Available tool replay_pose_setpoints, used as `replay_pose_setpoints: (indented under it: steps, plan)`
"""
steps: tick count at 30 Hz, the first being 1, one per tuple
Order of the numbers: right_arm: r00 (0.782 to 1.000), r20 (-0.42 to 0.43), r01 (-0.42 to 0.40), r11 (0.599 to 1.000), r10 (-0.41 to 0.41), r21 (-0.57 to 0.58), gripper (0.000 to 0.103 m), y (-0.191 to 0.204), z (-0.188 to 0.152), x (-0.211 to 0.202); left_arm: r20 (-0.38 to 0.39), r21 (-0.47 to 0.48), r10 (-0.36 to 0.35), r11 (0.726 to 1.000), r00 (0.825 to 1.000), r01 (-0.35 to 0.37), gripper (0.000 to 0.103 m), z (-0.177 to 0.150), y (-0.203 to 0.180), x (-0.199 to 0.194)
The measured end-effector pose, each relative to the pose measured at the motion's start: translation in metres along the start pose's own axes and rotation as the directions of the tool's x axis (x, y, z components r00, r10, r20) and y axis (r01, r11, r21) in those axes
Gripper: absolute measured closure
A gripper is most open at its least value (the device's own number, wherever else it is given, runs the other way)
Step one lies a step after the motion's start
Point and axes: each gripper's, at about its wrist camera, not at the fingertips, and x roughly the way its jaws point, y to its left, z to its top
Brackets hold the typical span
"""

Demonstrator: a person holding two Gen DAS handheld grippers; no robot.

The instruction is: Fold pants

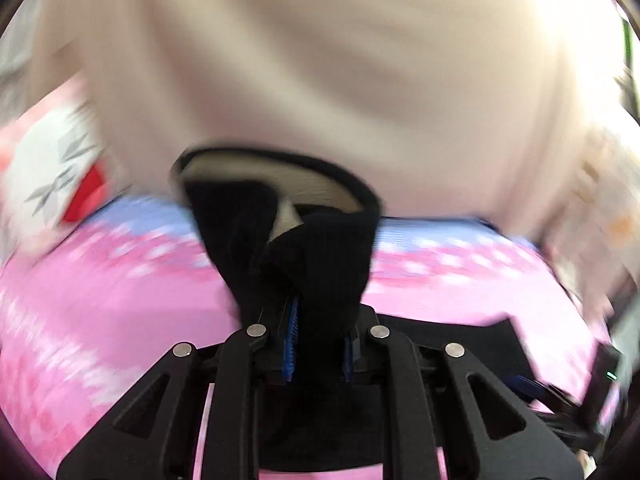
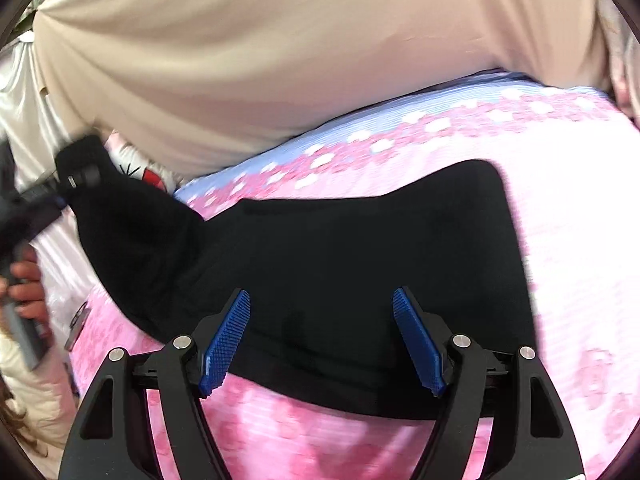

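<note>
Right wrist view is showing the pants (image 2: 360, 264) lying flat on the bed (image 2: 580, 240), stretching leftward from the right gripper's (image 2: 320, 340) released fingers toward the left gripper (image 2: 76, 178), which is clenching their raised end.

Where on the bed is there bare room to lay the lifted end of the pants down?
Bare pink bedspread lies right of the black pants, up to the blue strip under the beige curtain, and below their near edge. The left is crowded: the left gripper holds a raised end there beside a pillow. The right gripper hangs open over the pants.
</note>
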Motion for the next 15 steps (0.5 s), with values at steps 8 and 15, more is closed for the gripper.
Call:
replay_pose_setpoints:
  steps: [8, 15]
  plan:
    - [0.992, 0.058, 0.108, 0.989, -0.114, 0.101, 0.029, -0.058, -0.005, -0.048, -0.388, 0.175, -0.126, 0.963, 0.913, 0.207, 0.077, -0.105, -0.152, 0.112]
    - [0.991, 0.102, 0.069, 0.986, -0.085, 0.151, 0.029, -0.079, 0.002, -0.082, -0.187, 0.228, -0.162, 0.952, 0.969, 0.203, 0.005, -0.098, -0.144, 0.043]
